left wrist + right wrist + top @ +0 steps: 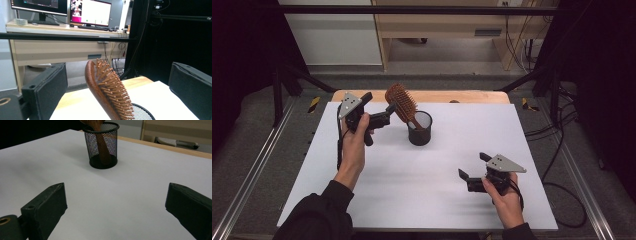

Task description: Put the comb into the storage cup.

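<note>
Left gripper (379, 107) is up near the far-left part of the table, jaws spread wide apart and clamped on nothing, with the brown wooden paddle hairbrush (402, 102) sitting just beyond them. In the left gripper view the brush head (107, 91) leans between the two black jaws without touching either one, bristles facing right. Its handle stands down inside a small black wire-mesh cup (420, 128), which sits toward the far edge of the table, roughly mid-width.

Right gripper (472, 170) hangs low near the near-right corner, jaws also wide apart and holding nothing, pointed across bare table toward the cup (102, 146); you can see the brush handle through the mesh there.

The table (422, 185) is covered by a plain white sheet, with a strip of light wood edge (472, 96) peeking out along the far side. It stands on grey floor with metal rails (257, 165) running along both sides. Behind it there's a light wooden desk (57, 47) carrying two monitors (90, 12), lots of cables hanging off to the right, and black curtains around the sides.
</note>
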`<control>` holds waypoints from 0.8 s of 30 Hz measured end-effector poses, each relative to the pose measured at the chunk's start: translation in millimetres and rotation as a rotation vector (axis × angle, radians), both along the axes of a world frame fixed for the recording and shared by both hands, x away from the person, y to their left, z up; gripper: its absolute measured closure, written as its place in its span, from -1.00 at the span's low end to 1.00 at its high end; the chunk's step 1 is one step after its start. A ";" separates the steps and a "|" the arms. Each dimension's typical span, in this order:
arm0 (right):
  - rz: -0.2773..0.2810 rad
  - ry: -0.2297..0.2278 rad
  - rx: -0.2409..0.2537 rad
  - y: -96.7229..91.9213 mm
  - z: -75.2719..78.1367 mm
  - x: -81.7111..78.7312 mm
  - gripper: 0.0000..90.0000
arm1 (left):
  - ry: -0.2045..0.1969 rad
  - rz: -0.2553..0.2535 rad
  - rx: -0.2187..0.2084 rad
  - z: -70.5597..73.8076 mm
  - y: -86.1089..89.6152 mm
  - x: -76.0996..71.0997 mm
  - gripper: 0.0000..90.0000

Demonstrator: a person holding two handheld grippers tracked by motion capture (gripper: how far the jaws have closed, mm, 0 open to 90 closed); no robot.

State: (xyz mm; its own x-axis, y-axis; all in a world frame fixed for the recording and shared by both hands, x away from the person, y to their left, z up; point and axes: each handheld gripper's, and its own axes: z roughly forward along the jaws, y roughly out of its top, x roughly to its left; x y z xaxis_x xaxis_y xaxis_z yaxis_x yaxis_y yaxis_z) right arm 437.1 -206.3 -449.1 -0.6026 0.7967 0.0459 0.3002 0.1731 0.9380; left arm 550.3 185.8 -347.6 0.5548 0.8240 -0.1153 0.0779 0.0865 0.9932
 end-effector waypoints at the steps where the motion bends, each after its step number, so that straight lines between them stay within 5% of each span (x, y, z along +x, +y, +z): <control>1: 0.000 0.000 -0.001 -0.1 -0.1 0.1 -0.91 | -0.002 -0.002 -0.002 -0.2 -0.8 0.2 -0.95; 15: -0.005 -0.009 -0.001 -1.1 1.0 -1.9 -0.91 | -0.012 -0.007 -0.033 14.1 0.7 -12.8 -0.95; 24: -0.007 -0.007 -0.003 -1.5 0.7 -2.0 -0.91 | -0.039 0.003 0.008 23.2 12.0 -21.8 -0.95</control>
